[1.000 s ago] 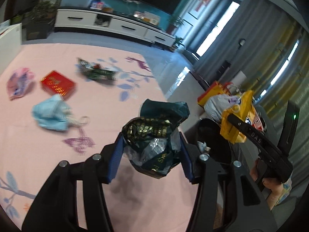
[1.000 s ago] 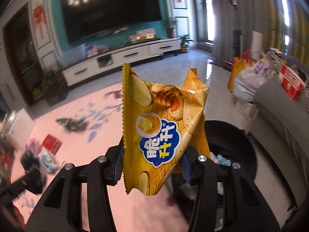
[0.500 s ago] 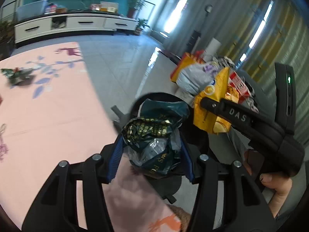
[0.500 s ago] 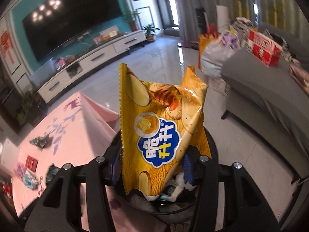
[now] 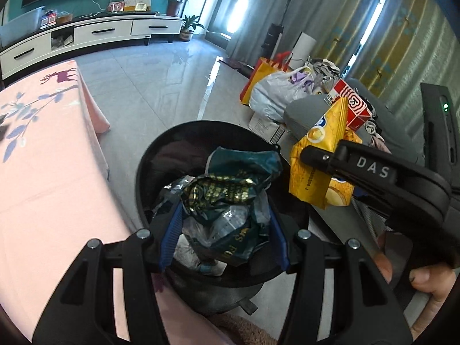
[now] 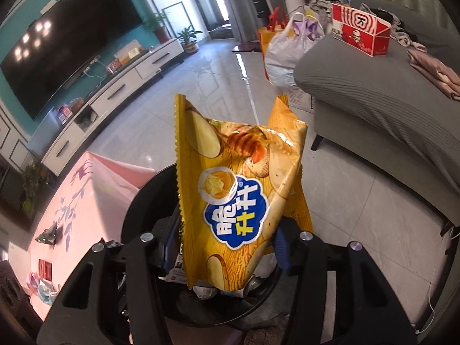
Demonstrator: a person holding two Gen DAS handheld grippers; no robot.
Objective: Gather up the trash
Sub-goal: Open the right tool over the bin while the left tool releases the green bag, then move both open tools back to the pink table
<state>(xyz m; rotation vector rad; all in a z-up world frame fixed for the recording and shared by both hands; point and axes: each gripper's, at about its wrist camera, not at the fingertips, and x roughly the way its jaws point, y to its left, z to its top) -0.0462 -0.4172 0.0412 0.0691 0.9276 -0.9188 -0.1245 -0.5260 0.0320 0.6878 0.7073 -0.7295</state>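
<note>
My left gripper (image 5: 224, 234) is shut on a crumpled dark green wrapper (image 5: 230, 195), held right over the open black bin (image 5: 149, 166). In the same view my right gripper (image 5: 313, 155) comes in from the right above the bin's far rim, with a yellow chip bag (image 5: 304, 184) in it. The right wrist view shows that gripper (image 6: 227, 238) with its jaws opening. The yellow chip bag (image 6: 238, 172) still stands upright between the blue pads, above the bin (image 6: 135, 210). Other trash (image 6: 201, 290) lies inside the bin.
A table with a pink cloth (image 5: 43, 172) lies left of the bin, with a green wrapper (image 6: 47, 234), a red packet (image 6: 45, 268) and a blue item (image 6: 46, 290) on it. A grey sofa (image 6: 373, 86) with a red box (image 6: 359, 31) stands to the right. Shopping bags (image 5: 276, 92) sit on the tiled floor.
Both grippers have swung from over the pink table to above the black bin and dipped lower, each still carrying its trash. The right hand now sits closer beside the left.
</note>
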